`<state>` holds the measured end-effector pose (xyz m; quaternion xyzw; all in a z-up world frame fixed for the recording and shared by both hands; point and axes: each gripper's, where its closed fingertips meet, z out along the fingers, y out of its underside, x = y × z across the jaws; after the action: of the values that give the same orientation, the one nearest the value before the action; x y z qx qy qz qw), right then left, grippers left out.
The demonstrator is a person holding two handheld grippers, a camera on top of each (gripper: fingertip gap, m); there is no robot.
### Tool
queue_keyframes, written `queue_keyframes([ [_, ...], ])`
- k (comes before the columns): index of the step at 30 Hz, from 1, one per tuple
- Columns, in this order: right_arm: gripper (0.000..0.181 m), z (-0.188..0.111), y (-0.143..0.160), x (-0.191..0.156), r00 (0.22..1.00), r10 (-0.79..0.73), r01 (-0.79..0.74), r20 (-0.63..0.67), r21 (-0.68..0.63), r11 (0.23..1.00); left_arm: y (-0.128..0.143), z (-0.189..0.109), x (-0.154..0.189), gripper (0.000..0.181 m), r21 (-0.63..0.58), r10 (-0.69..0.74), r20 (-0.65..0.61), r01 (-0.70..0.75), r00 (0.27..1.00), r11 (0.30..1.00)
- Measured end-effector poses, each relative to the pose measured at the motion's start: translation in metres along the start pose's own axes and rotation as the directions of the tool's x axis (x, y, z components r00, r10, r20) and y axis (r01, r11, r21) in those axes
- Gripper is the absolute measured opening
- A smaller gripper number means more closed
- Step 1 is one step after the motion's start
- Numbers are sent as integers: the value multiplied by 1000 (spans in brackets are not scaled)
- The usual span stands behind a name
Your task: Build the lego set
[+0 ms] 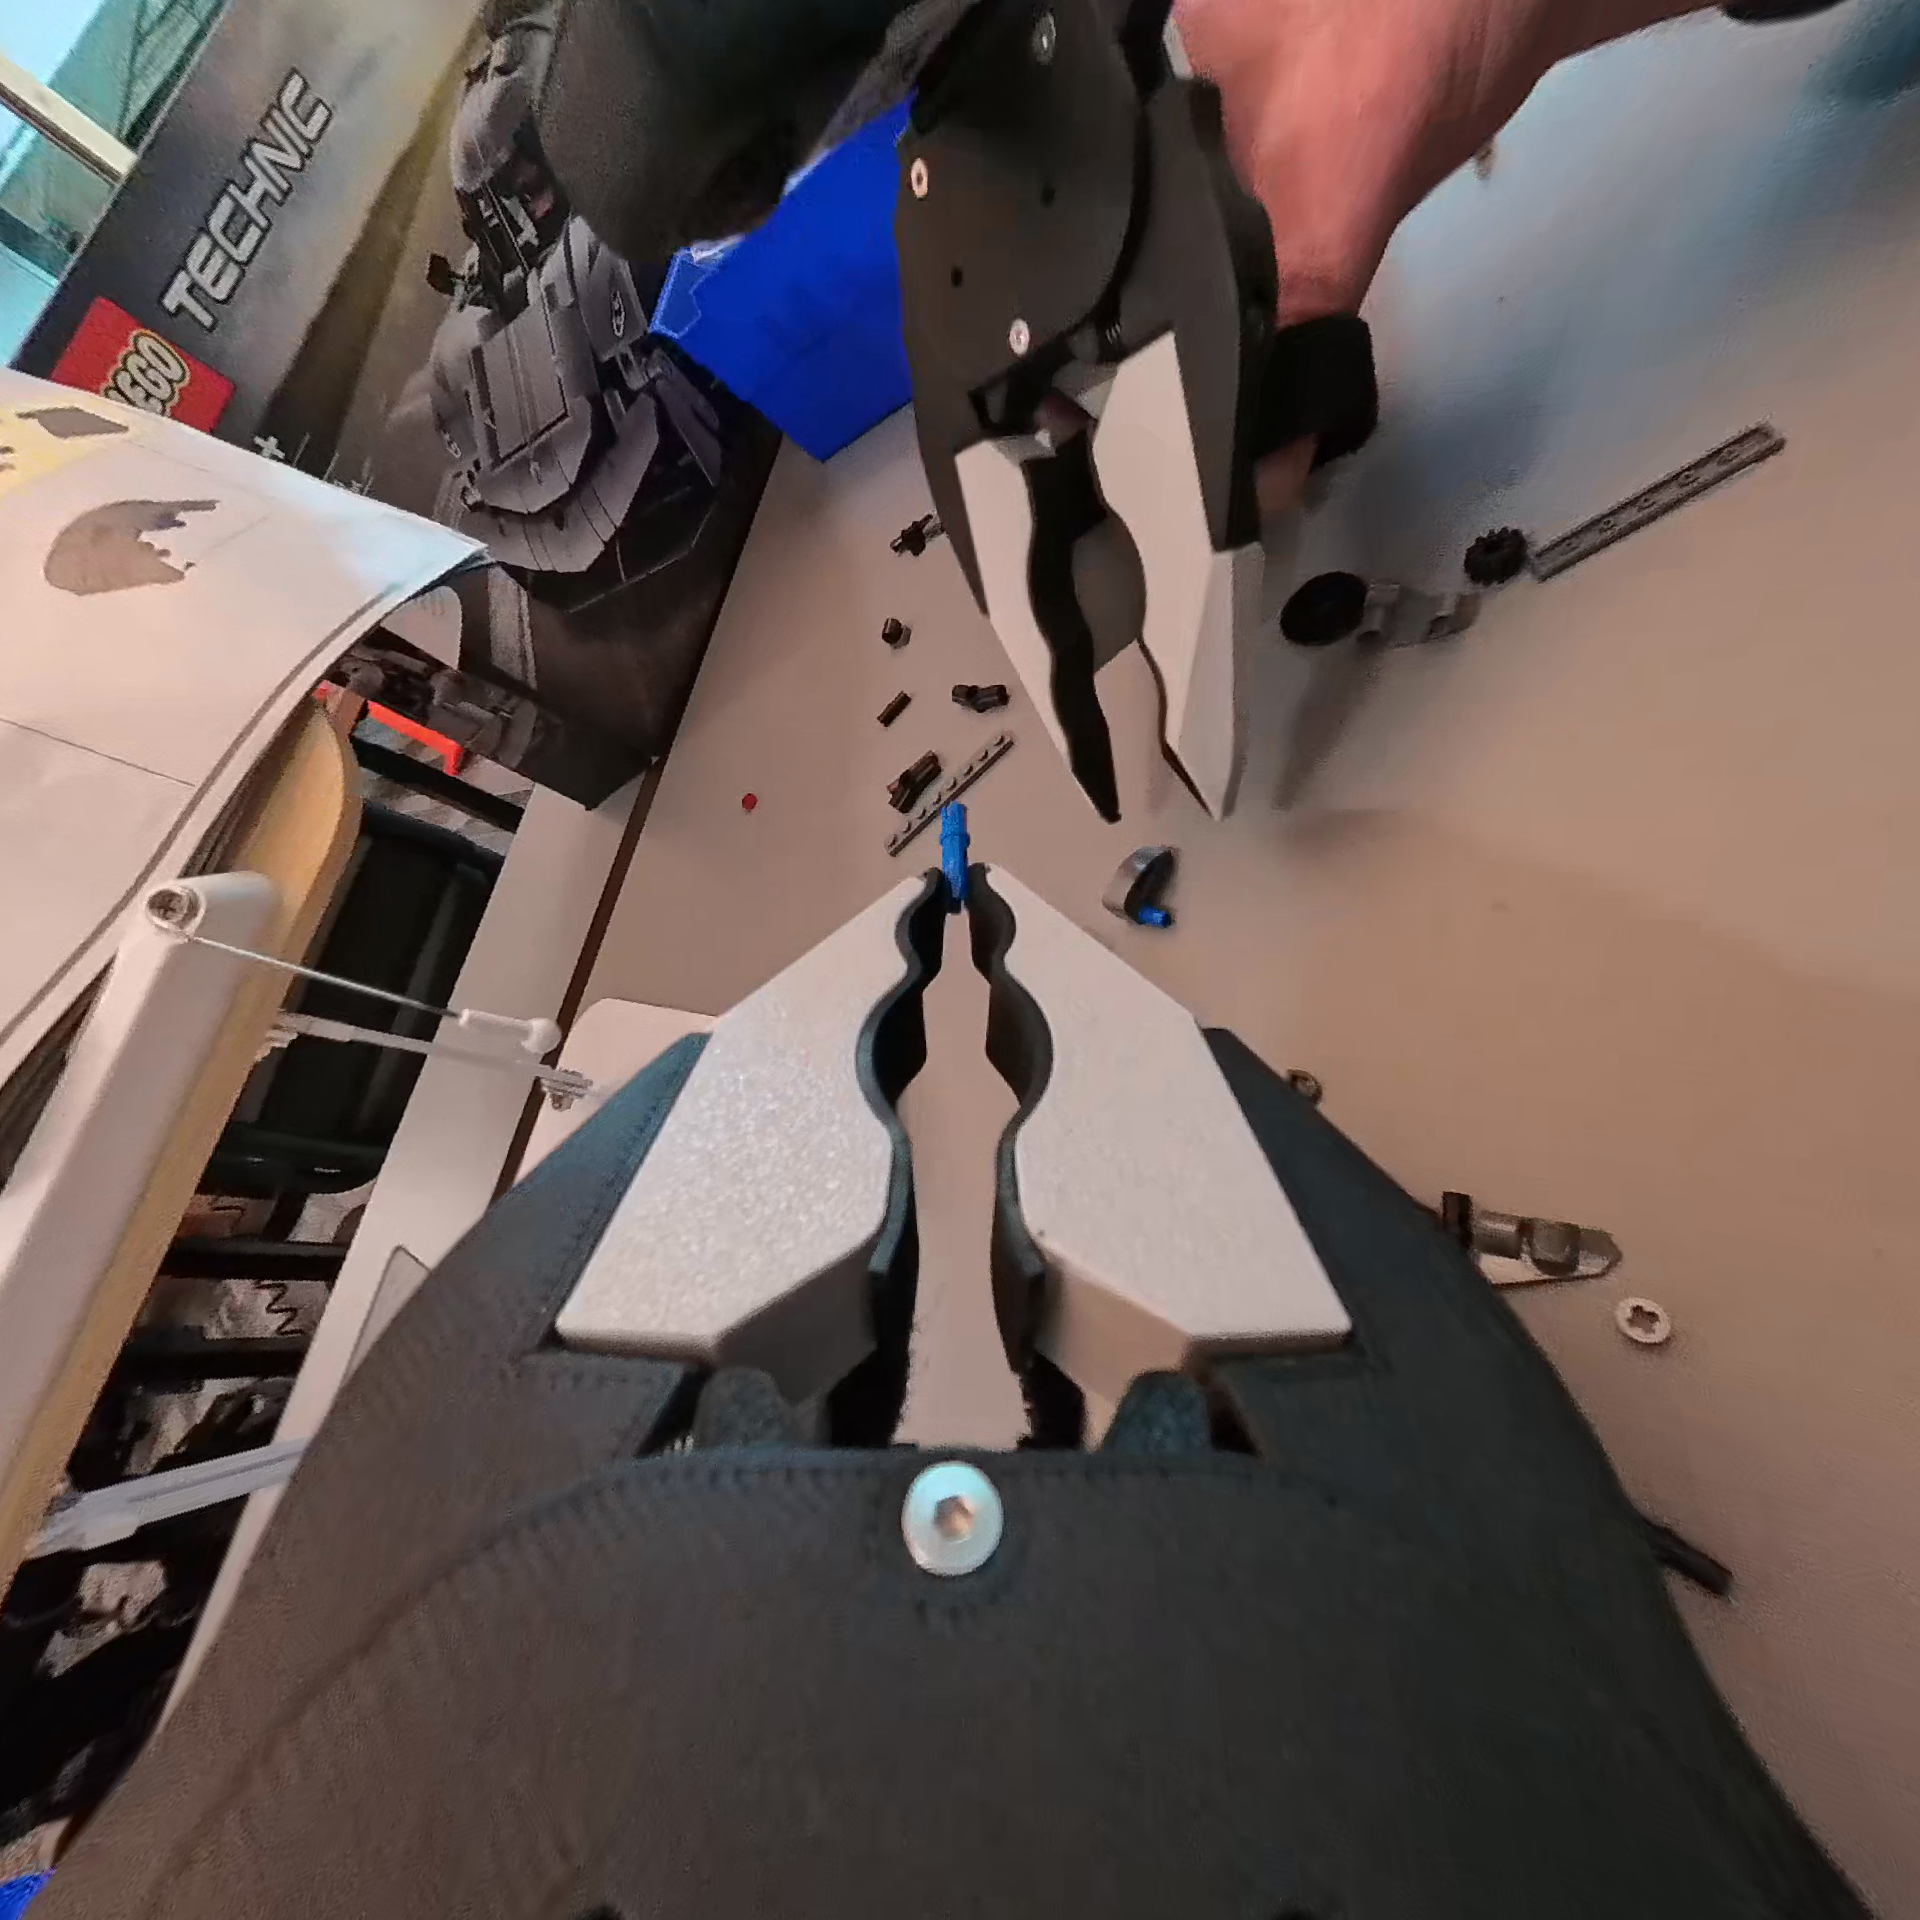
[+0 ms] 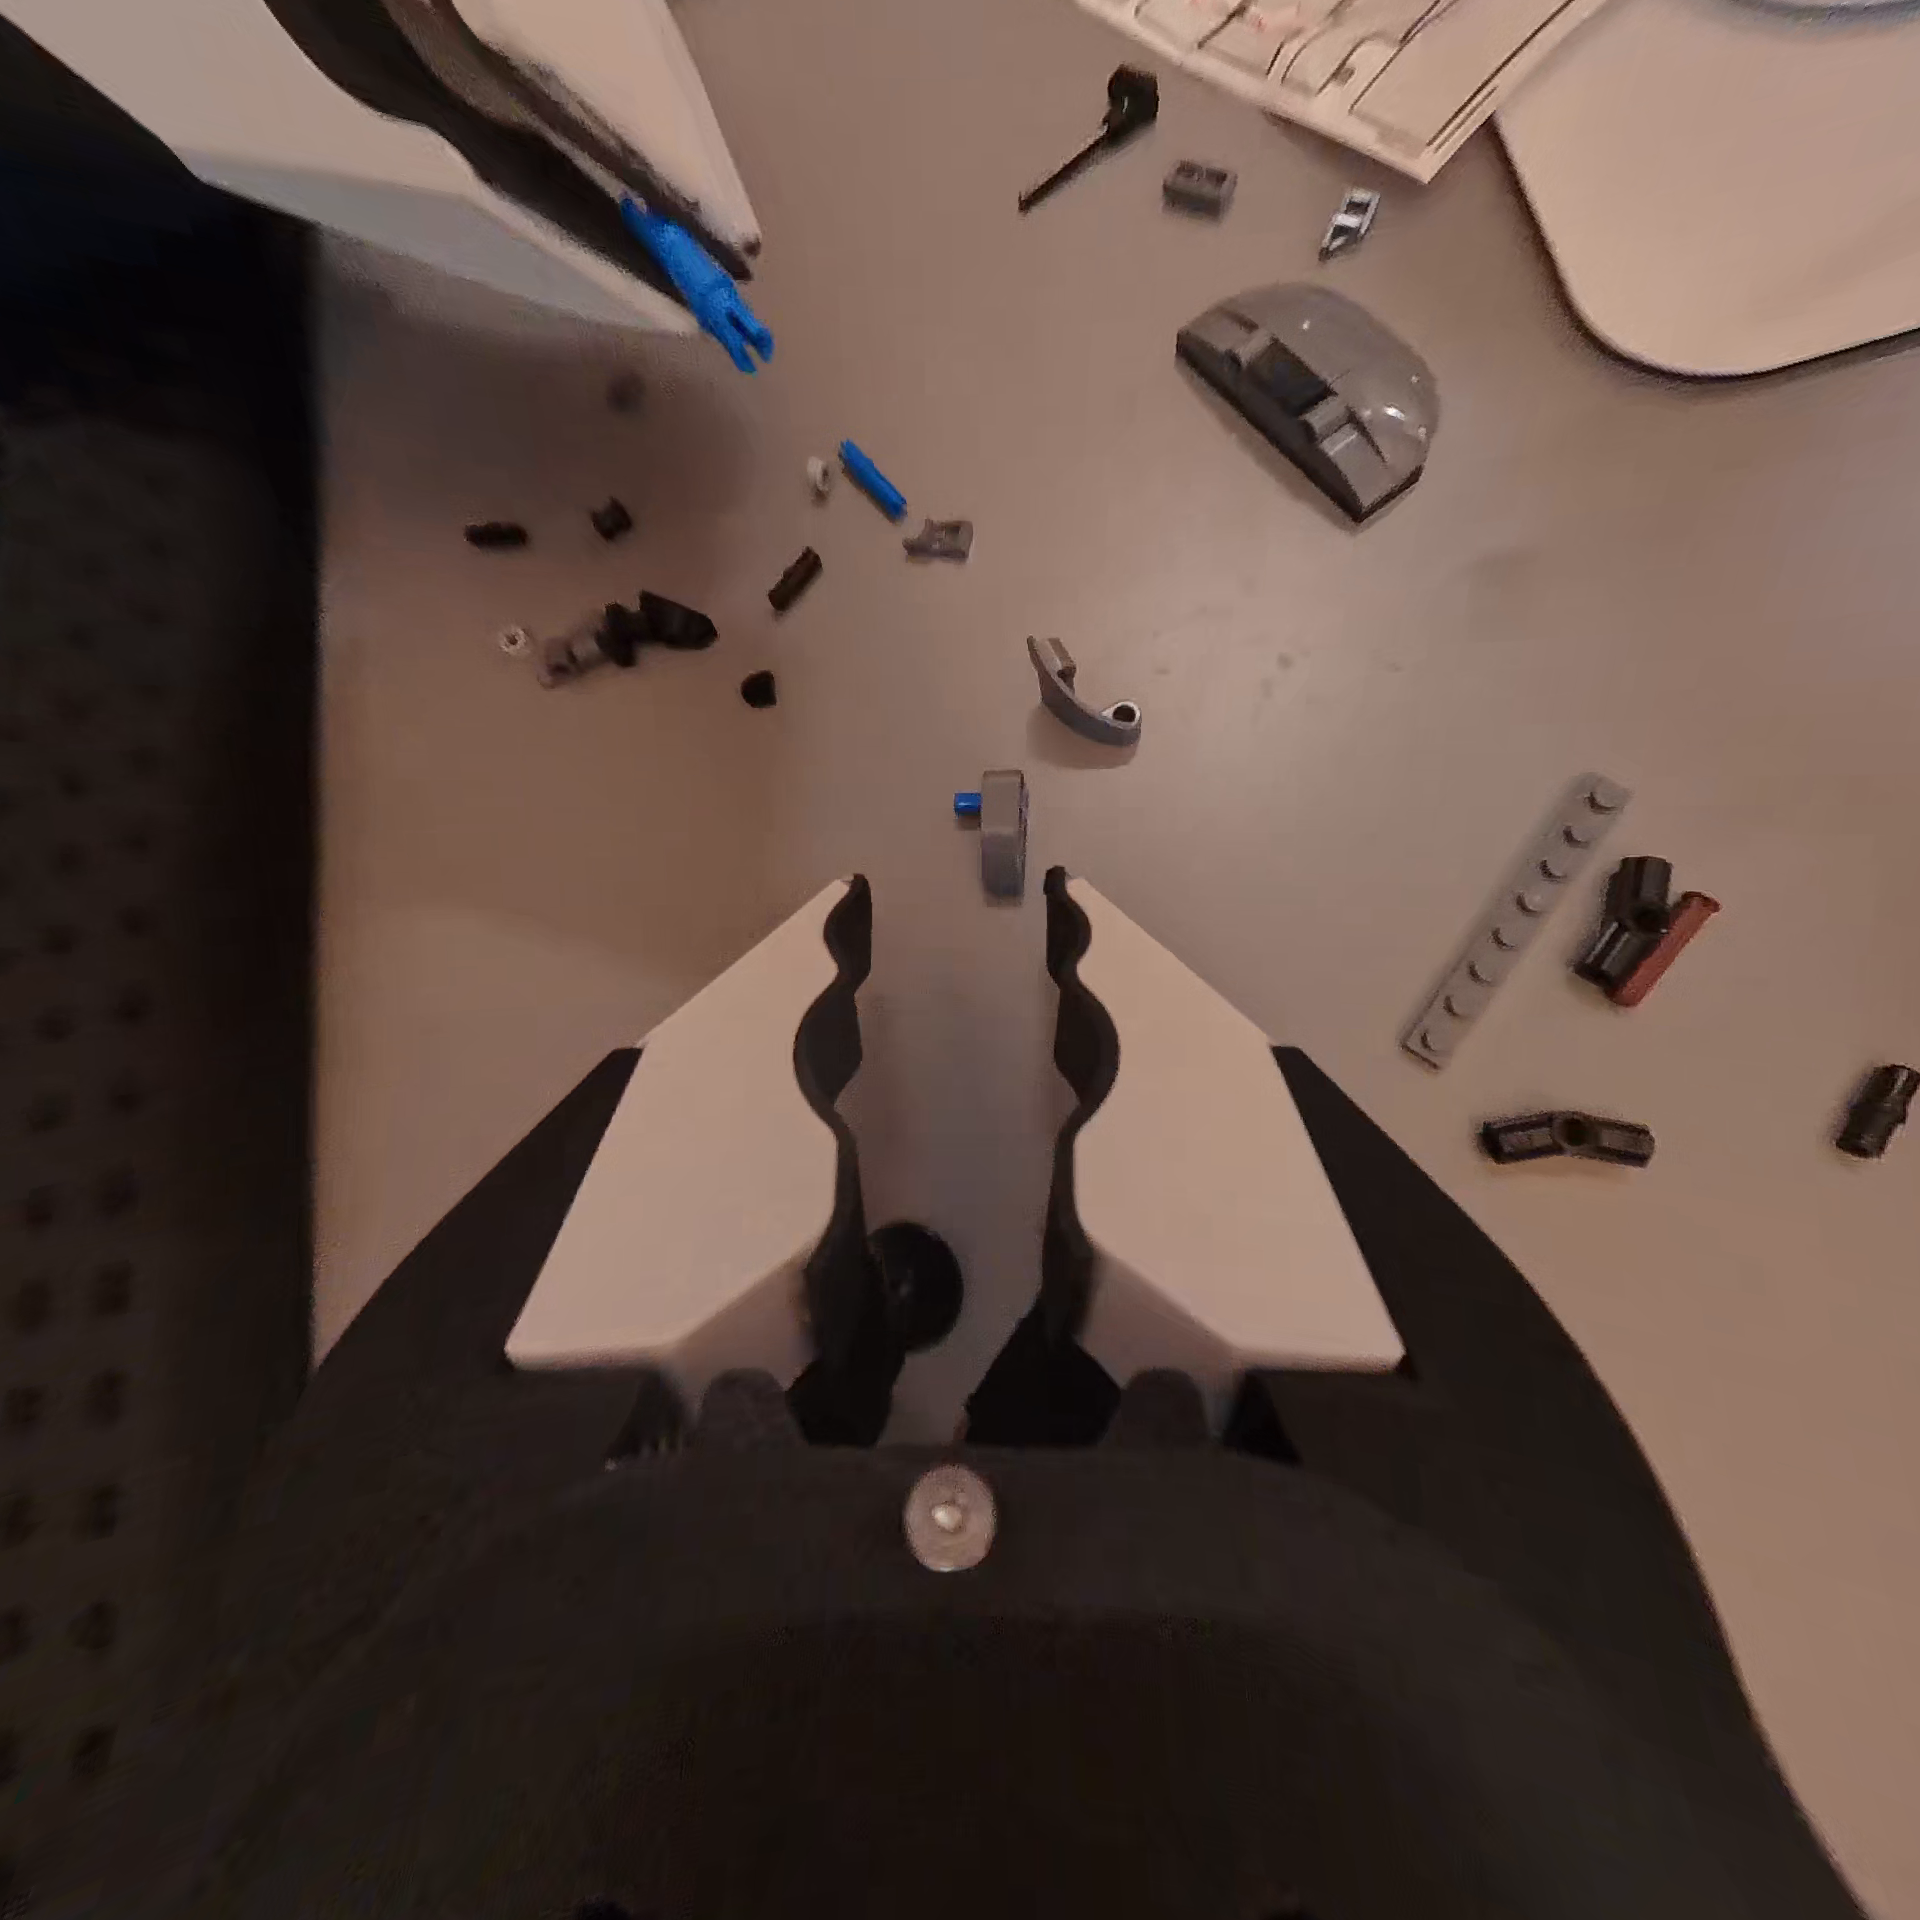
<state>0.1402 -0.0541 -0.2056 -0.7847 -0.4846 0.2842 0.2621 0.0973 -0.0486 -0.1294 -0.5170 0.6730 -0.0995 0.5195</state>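
Note:
My left gripper (image 1: 954, 885) is shut on a blue pin (image 1: 953, 840) that sticks out past its tips above the table. It also shows at the top left of the right wrist view (image 2: 732, 265), with the blue pin (image 2: 698, 278) in it. My right gripper (image 2: 954, 881) is open and empty, its tips just above a small grey beam with a blue pin in it (image 2: 1003, 831). In the left wrist view the right gripper (image 1: 1164, 805) comes down from above, a hand behind it, next to that grey beam (image 1: 1141, 881).
Loose parts lie on the beige table (image 2: 1299, 665): a grey curved assembly (image 2: 1314, 400), a long grey plate (image 2: 1517, 920), a black and brown connector (image 2: 1642, 930), a loose blue pin (image 2: 871, 478), black pins (image 2: 634, 629). The set box (image 1: 364, 312), a blue bin (image 1: 800, 301) and a booklet (image 1: 156, 582) stand behind. Left tips to right tips: about 9 cm. My left tips are about 15 cm from the long grey plate (image 2: 1517, 920), my right tips only 9 cm. It turns up in the left wrist view (image 1: 944, 792) as well.

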Motion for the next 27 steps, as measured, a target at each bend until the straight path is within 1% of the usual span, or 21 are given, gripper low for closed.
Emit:
queue_keyframes([
  [4,33,10,4,-3,1000,-15,15,-5,-44,999,4,4,3,2,-17,-11,-17,10,1000,1000],
  [11,23,22,4,1,997,-39,34,-68,-73,997,5,11,11,2,-36,7,-50,-9,999,999],
  [13,23,23,3,3,996,-37,31,-80,-73,997,6,11,11,2,-38,3,-54,-5,999,999],
  [14,21,23,3,4,995,-40,33,-88,-74,997,6,11,11,2,-37,1,-54,-3,999,999],
  [16,11,25,2,4,994,-51,43,-98,-78,996,6,11,11,2,-37,-6,-55,4,998,999],
  [20,7,28,-1,3,993,-62,53,-105,-86,995,10,13,12,2,-52,-9,-63,6,998,999],
  [24,6,25,-1,1,998,9,-13,-68,-66,998,14,15,14,2,-71,-7,-78,1,997,997],
  [27,6,17,-3,-8,996,88,-87,19,-44,995,15,15,14,2,-78,-11,-86,5,996,997],
])
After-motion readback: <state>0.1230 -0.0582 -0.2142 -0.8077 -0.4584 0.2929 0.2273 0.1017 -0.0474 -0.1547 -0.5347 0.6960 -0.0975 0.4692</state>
